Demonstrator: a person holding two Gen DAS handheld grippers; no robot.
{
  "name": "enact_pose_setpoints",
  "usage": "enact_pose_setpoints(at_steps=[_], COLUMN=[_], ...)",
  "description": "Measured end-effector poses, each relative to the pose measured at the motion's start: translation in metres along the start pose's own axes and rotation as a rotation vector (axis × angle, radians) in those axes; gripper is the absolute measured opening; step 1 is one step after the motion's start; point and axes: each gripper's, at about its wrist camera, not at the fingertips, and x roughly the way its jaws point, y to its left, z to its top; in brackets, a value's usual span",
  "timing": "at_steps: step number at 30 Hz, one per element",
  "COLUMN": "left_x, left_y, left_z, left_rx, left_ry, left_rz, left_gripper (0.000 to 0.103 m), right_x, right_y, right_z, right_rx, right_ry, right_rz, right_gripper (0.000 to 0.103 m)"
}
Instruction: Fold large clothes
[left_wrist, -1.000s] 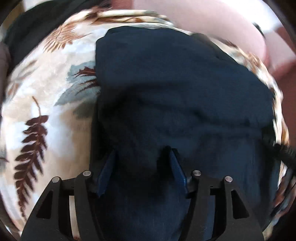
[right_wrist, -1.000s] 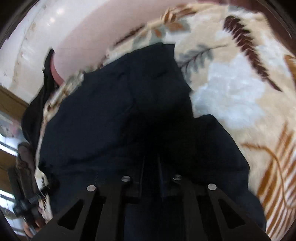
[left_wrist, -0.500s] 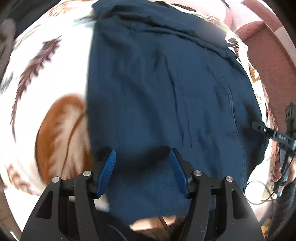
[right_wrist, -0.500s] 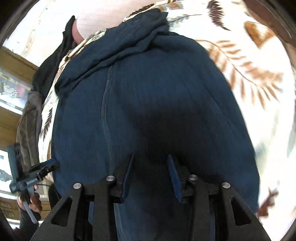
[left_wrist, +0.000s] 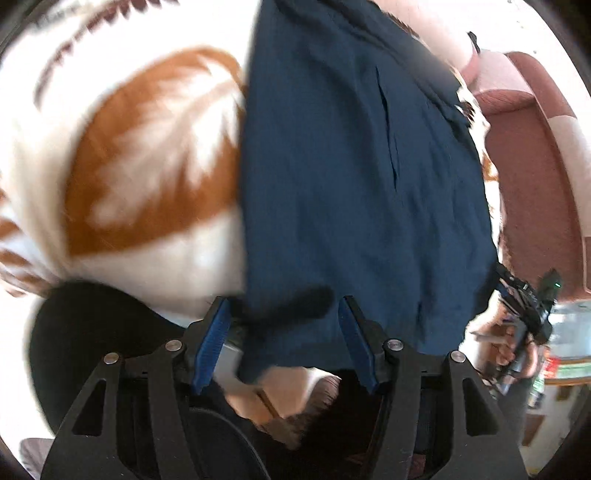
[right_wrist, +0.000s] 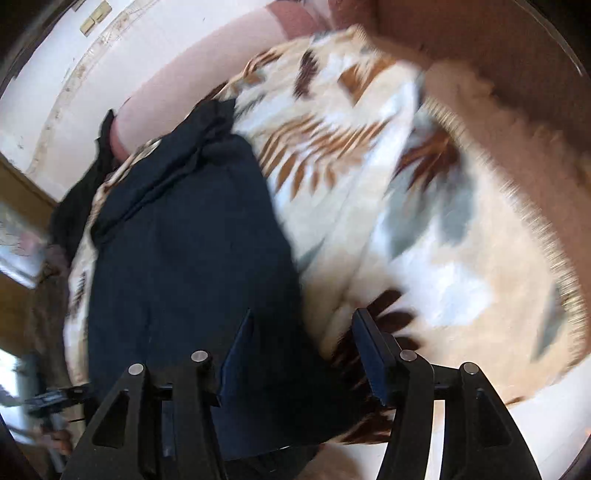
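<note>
The navy garment (left_wrist: 351, 177) lies flat on a fleecy blanket (left_wrist: 147, 155) printed with brown leaves, its long axis running away from both cameras, the far end bunched. The blanket covers a pink sofa (right_wrist: 498, 55); behind it is a pale wall (right_wrist: 147, 48). The left gripper (left_wrist: 284, 343) hangs over the garment's near hem, jaws apart and opening, pads clear of the cloth. The right gripper (right_wrist: 303, 354) straddles the garment's right edge, jaws opening, gripping nothing.
</note>
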Motion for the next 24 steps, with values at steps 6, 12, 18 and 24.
enact_pose_setpoints(at_steps=[6, 12, 18, 24], left_x=[0.008, 0.023, 0.002, 0.019], left_y=[-0.005, -0.021, -0.015, -0.007], left_z=[-0.011, -0.012, -0.013, -0.006], left_rx=[0.005, 0.075, 0.089, 0.063], left_ry=[-0.004, 0.025, -0.024, 0.039], left_rz=[-0.035, 0.002, 0.081, 0.071], left_gripper=[0.074, 0.079, 0.079, 0.081], right_x=[-0.007, 0.005, 0.014, 0.015], right_y=[0.02, 0.019, 0.019, 0.015], right_z=[-0.002, -0.007, -0.01, -0.012], right_rx=[-0.107, -0.134, -0.132, -0.116], right_ry=[0.001, 0.077, 0.11, 0.113], right_rz=[0.167, 0.165, 0.144, 0.158], right_gripper=[0.057, 0.057, 0.057, 0.057])
